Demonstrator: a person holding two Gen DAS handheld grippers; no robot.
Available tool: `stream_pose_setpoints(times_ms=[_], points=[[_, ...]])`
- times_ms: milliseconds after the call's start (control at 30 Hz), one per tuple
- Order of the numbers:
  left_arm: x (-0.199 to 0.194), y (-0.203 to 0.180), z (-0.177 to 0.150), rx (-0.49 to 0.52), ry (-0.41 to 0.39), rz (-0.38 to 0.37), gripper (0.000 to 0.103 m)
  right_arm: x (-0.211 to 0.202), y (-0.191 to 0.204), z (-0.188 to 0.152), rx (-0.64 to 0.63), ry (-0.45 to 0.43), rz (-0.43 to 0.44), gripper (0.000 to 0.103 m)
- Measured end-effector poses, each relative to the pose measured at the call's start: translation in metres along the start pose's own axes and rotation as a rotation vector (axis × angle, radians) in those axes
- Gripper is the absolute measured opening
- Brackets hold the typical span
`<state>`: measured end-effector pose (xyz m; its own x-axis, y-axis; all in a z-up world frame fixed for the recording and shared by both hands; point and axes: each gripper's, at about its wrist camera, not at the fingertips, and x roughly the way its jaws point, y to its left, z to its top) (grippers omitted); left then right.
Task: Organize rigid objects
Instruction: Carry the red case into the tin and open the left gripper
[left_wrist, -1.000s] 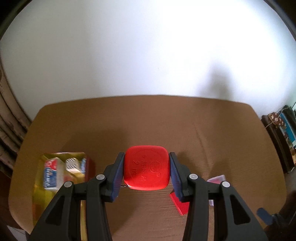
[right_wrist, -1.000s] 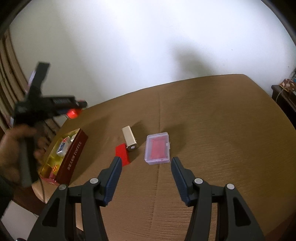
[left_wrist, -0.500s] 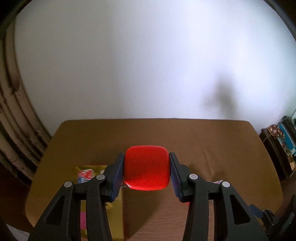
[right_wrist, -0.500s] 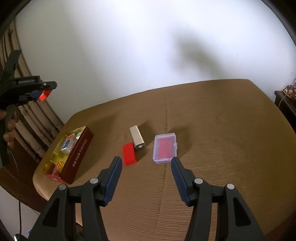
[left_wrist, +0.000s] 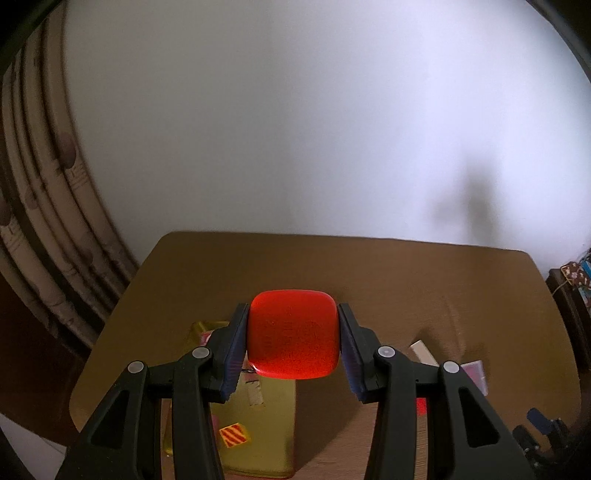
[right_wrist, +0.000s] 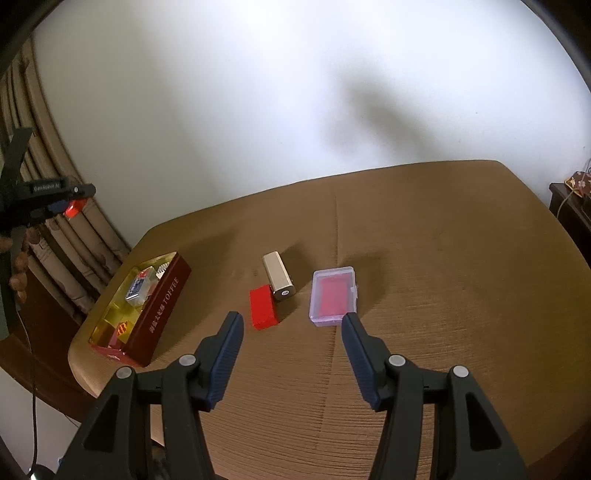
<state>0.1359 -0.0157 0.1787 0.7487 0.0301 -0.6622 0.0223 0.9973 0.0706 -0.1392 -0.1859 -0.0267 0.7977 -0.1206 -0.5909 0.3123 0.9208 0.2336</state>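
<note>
Two pairs of tongs show here, each black plastic with ribbed blue pads. The left tongs (left_wrist: 292, 341) are clamped on a red cap (left_wrist: 292, 334), a glossy plastic piece shaped as a rounded square with faint raised marks on its face; both pads press its opposite sides and it is held up in the air. From the right wrist view the same tongs (right_wrist: 75, 206) appear far off to the left, above and beyond the table's left edge, with a hand (right_wrist: 18, 262) on the grip.

Below the left tongs and partly hidden behind the left finger lies a toffee tin (left_wrist: 258, 435), an oblong box with a shiny gold inside and dark red outer walls bearing printed letters; small packets lie in it.

The right tongs (right_wrist: 292, 354) stand apart with nothing between the pads, over a table (right_wrist: 443, 295) covered in brown ribbed cloth. Just ahead of them, slightly left, is a red block (right_wrist: 263, 307), matte and rectangular. Touching its far right corner is a gold metal box (right_wrist: 279, 272), smooth with rounded edges and a round button on its near end. Just ahead of the right pad lies a clear plastic case (right_wrist: 334, 297), flat, hinged, with something red inside.
</note>
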Motion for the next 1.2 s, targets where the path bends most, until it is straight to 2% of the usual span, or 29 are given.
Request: stream_pose_setpoints(times_ms=[367, 500, 567, 733, 1000, 1200], points=[[0.031, 0.031, -0.028, -0.058, 0.08, 0.045, 0.042, 0.005, 0.002, -0.002, 0.0, 0.017, -0.001, 0.057], [0.044, 0.042, -0.04, -0.082, 0.119, 0.047, 0.042, 0.006, 0.002, -0.003, -0.003, 0.023, -0.003, 0.057], [0.049, 0.049, -0.046, -0.102, 0.141, 0.024, 0.042, 0.005, 0.002, -0.003, -0.003, 0.021, -0.002, 0.057], [0.059, 0.066, -0.061, -0.131, 0.177, 0.039, 0.042, 0.006, 0.002, -0.004, -0.004, 0.029, -0.005, 0.057], [0.099, 0.103, -0.1, -0.208, 0.278, 0.036, 0.042, 0.009, 0.005, -0.006, -0.017, 0.036, -0.01, 0.057], [0.127, 0.112, -0.112, -0.224, 0.307, 0.058, 0.042, 0.011, 0.004, -0.007, -0.009, 0.037, -0.017, 0.057]])
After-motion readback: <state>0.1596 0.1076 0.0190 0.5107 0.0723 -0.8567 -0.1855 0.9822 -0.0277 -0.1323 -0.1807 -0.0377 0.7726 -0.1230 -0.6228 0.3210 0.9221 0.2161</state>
